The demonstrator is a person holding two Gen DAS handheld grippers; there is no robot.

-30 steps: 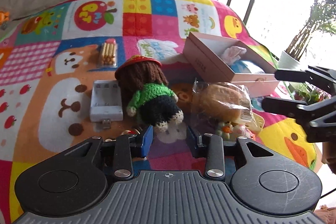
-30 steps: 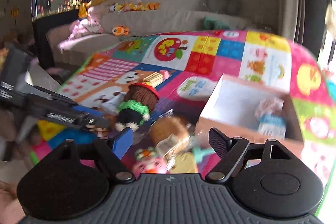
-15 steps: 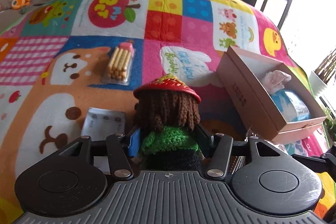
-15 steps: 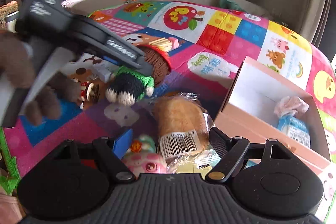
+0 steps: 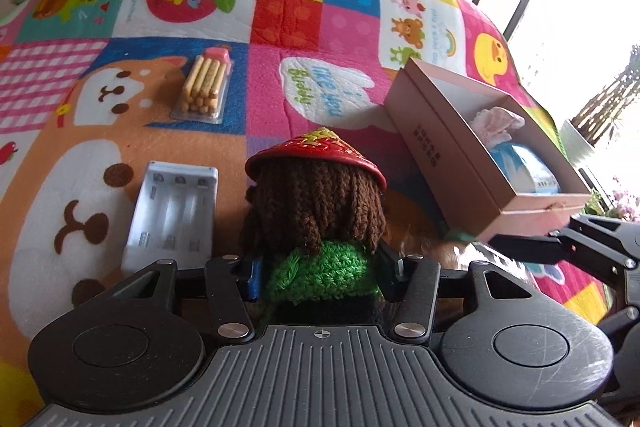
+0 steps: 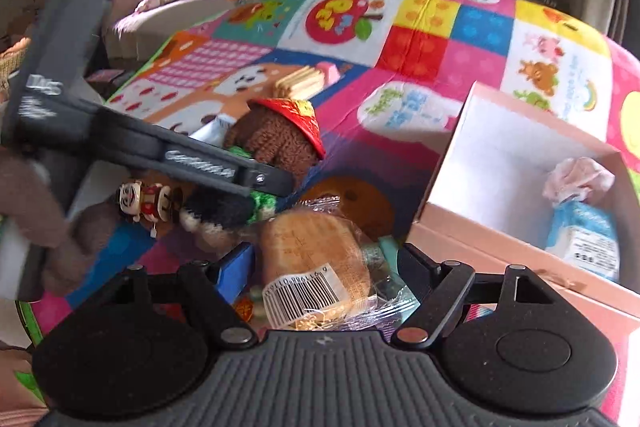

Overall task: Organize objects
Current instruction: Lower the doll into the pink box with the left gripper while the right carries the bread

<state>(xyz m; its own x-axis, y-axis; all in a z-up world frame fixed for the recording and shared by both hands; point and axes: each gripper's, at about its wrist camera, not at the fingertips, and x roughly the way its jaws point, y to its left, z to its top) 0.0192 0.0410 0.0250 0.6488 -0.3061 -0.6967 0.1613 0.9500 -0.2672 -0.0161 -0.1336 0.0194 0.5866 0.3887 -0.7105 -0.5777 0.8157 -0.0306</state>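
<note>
Crocheted yarn doll [image 5: 320, 227], red hat, green top, sits between the left gripper [image 5: 318, 269] pads, which press its torso from both sides; long axis runs away from the tool, hat end farthest. Pink box [image 5: 460, 155] lies right of the doll and beyond it, open side up. Right gripper [image 6: 324, 267] spread, straddling a wrapped bread bun [image 6: 316, 259] that lies just left of the box. Judgement: coming move for the doll is a rightward carry; the left hand is nearer.

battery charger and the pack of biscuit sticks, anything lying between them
Nothing does: in the left wrist view only bare play mat separates the battery charger from the pack of biscuit sticks.
</note>
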